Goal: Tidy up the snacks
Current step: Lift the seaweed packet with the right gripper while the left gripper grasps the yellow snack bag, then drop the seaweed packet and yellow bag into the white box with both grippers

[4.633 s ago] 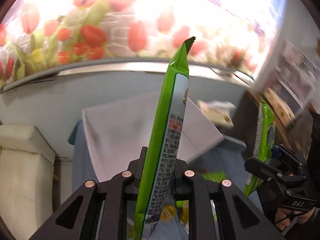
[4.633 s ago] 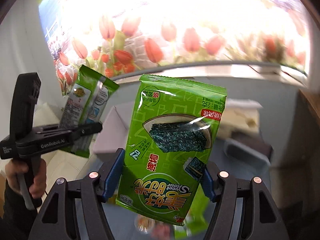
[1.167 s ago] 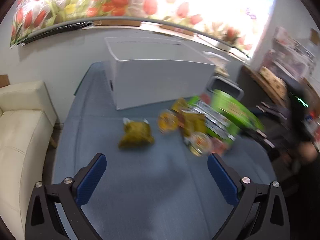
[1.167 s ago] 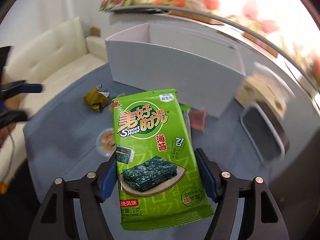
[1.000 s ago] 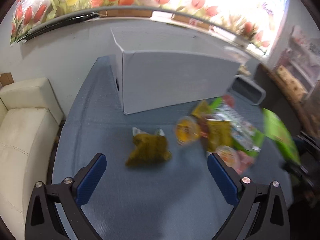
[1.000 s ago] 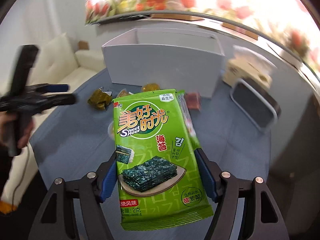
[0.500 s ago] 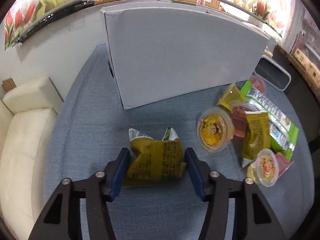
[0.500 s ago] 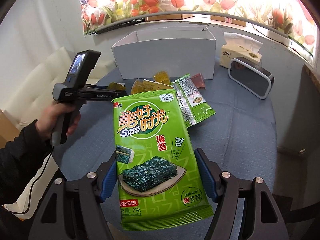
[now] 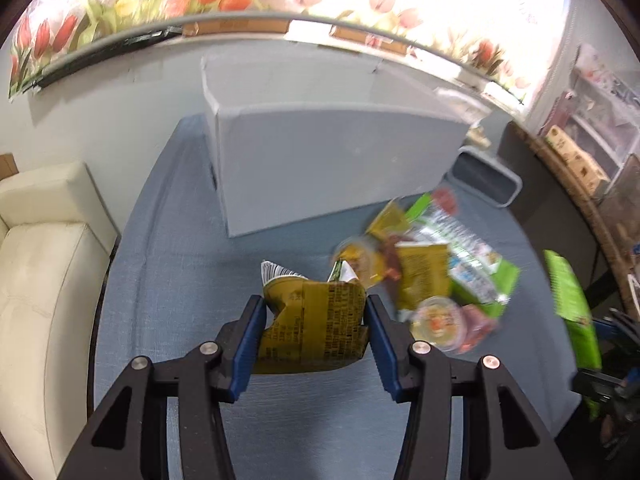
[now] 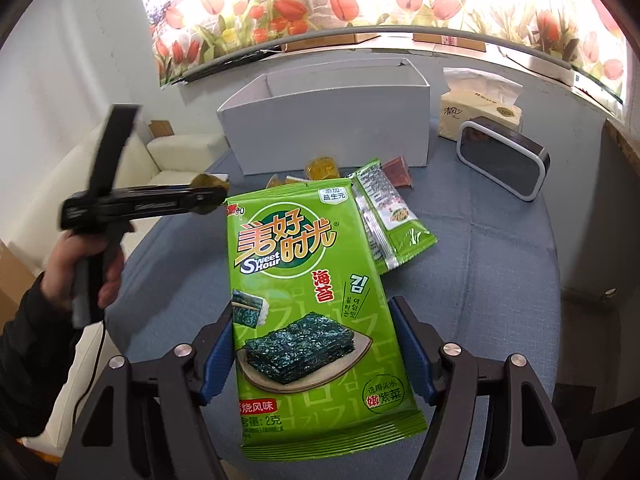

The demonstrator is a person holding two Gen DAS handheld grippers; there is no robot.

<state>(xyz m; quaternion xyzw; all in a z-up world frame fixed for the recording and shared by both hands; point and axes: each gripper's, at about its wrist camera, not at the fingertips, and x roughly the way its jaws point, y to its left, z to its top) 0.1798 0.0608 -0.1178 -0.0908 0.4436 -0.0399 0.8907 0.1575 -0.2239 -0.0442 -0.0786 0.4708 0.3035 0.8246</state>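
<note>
My left gripper (image 9: 314,312) is shut on a crumpled olive-yellow snack packet (image 9: 316,330) and holds it above the blue table; it also shows in the right wrist view (image 10: 206,196) at the left. My right gripper (image 10: 312,320) is shut on a green seaweed packet (image 10: 316,312), seen edge-on in the left wrist view (image 9: 570,304). A white open box (image 10: 332,120) stands at the back of the table (image 9: 168,280). A pile of snacks lies in front of it: jelly cups (image 9: 436,320), a yellow packet (image 9: 420,276) and a green packet (image 10: 394,220).
A grey-framed clock (image 10: 504,160) and a tissue box (image 10: 480,114) stand right of the white box. A cream sofa (image 9: 44,280) lies left of the table. A tulip-patterned wall runs behind. Shelves (image 9: 592,120) stand at the far right.
My left gripper dropped its earlier green packet, came down open over the olive packet, shut on it and has lifted it. My right gripper keeps holding the seaweed packet.
</note>
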